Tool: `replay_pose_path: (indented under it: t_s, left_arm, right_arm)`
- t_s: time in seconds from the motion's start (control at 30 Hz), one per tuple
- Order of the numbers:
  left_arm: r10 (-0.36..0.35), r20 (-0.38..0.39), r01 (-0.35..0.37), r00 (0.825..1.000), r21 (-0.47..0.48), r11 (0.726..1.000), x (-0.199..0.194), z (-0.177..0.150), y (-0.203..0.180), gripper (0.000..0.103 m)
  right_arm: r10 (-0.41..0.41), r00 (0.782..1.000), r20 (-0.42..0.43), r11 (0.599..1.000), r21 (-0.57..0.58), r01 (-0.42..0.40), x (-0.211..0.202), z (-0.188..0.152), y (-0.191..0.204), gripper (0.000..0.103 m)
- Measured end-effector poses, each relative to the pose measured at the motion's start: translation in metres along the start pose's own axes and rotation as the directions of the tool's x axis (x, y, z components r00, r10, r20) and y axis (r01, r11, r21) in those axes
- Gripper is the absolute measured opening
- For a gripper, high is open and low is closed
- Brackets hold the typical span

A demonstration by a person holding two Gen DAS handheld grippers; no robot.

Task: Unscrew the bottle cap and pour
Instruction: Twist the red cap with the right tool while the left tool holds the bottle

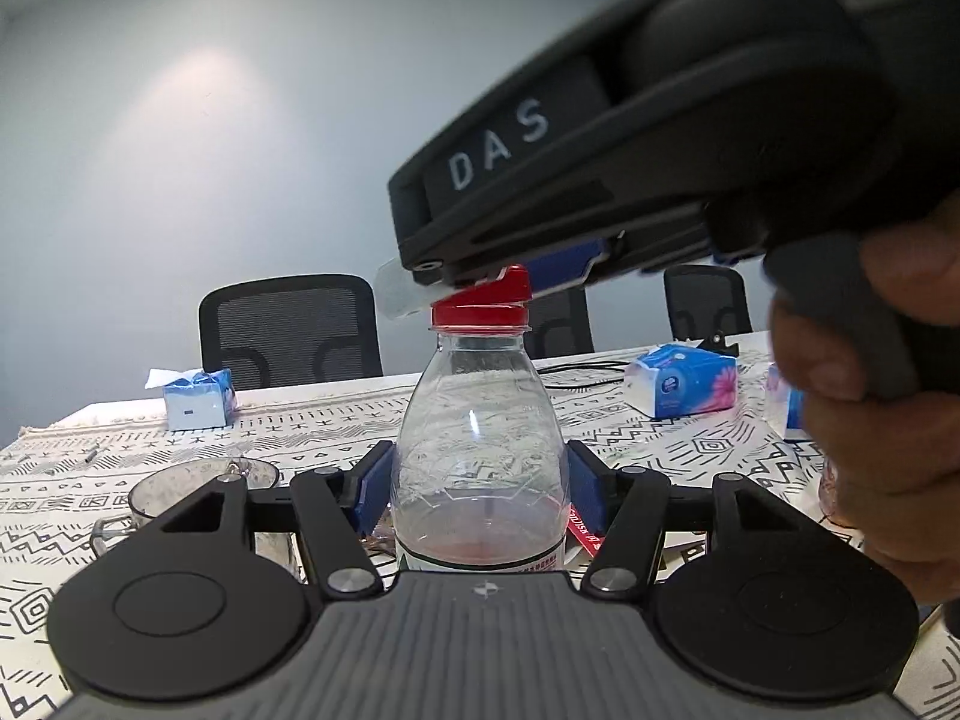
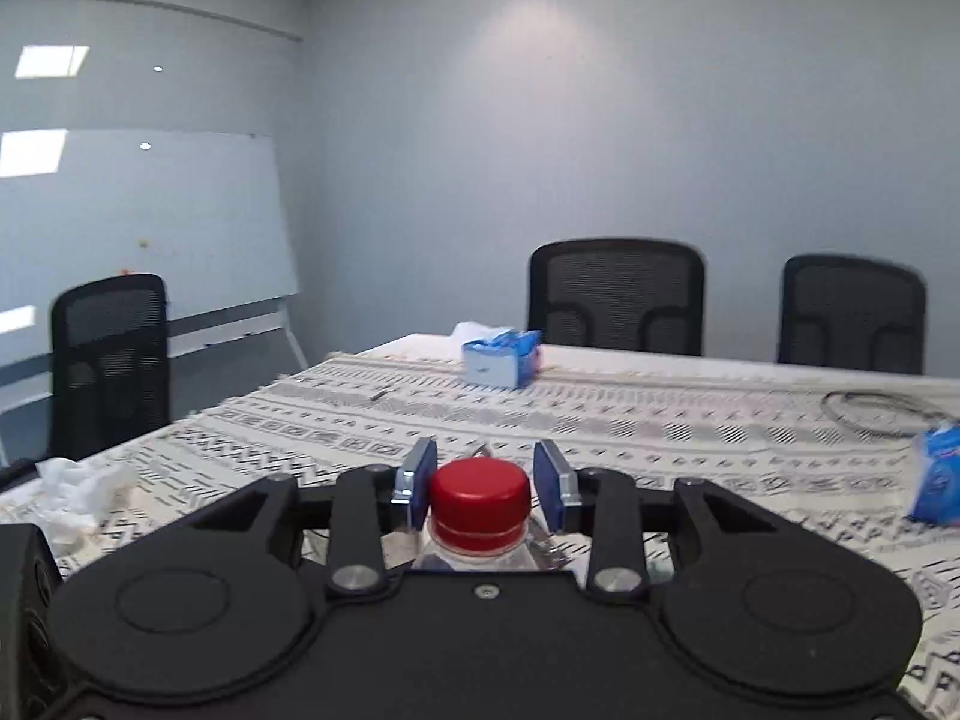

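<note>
Stood upright on the patterned tabletop (image 1: 288, 438): clear thin-walled bottle (image 1: 480, 450), nearly empty, so judged light and crushable. Clamped at the belly by left gripper (image 1: 480, 480). Straddled by right gripper (image 2: 486, 483), pads just apart, not yet closed: ridged red cap (image 2: 480, 492), best pinched across its sides. Nearby, a glass cup (image 1: 198, 480).

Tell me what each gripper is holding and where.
Left gripper clamps the bottle at mid-body. Right gripper straddles the red cap, apparently not yet gripping.
</note>
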State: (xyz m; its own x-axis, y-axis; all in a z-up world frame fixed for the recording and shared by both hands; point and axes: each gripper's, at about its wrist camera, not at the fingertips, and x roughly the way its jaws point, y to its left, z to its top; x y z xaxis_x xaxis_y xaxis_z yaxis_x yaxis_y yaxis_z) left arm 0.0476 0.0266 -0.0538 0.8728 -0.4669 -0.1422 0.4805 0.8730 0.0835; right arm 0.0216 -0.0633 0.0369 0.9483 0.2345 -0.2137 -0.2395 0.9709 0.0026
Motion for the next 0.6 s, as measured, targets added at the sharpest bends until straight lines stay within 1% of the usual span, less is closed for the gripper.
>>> replay_pose_path:
  t_s: [0.07,0.1,0.13,0.33,0.47,0.53,0.6]
  left_arm:
    - [0.002,0.002,-0.002,1.000,0.001,1.000,-0.002,0.000,-0.002,0.057]
    - [0.005,0.002,-0.005,1.000,-0.004,1.000,-0.003,0.001,-0.001,0.057]
    - [0.003,0.000,-0.003,1.000,-0.007,1.000,-0.004,0.001,-0.001,0.057]
    - [-0.020,-0.011,0.019,1.000,-0.030,0.999,-0.006,0.003,0.005,0.057]
    - [-0.060,-0.028,0.058,0.998,-0.062,0.996,-0.006,0.005,0.014,0.056]
    - [-0.074,-0.029,0.072,0.997,-0.056,0.996,-0.006,0.004,0.017,0.056]
    - [-0.089,-0.031,0.087,0.996,-0.059,0.994,-0.005,0.004,0.020,0.056]
  right_arm:
    - [-0.028,1.000,0.006,0.999,-0.019,0.028,-0.005,-0.001,0.005,0.037]
    - [-0.031,1.000,0.004,0.999,-0.023,0.031,-0.006,-0.002,0.006,0.033]
    - [-0.033,0.999,0.002,0.999,-0.028,0.033,-0.007,-0.002,0.008,0.033]
    - [-0.003,1.000,-0.006,0.998,-0.062,0.003,-0.008,-0.003,0.008,0.032]
    - [0.084,0.996,0.000,0.994,-0.068,-0.084,-0.005,-0.004,-0.002,0.032]
    - [0.148,0.989,0.003,0.987,-0.066,-0.147,-0.003,-0.004,-0.010,0.032]
    - [0.212,0.977,0.009,0.973,-0.092,-0.210,-0.001,-0.005,-0.018,0.032]
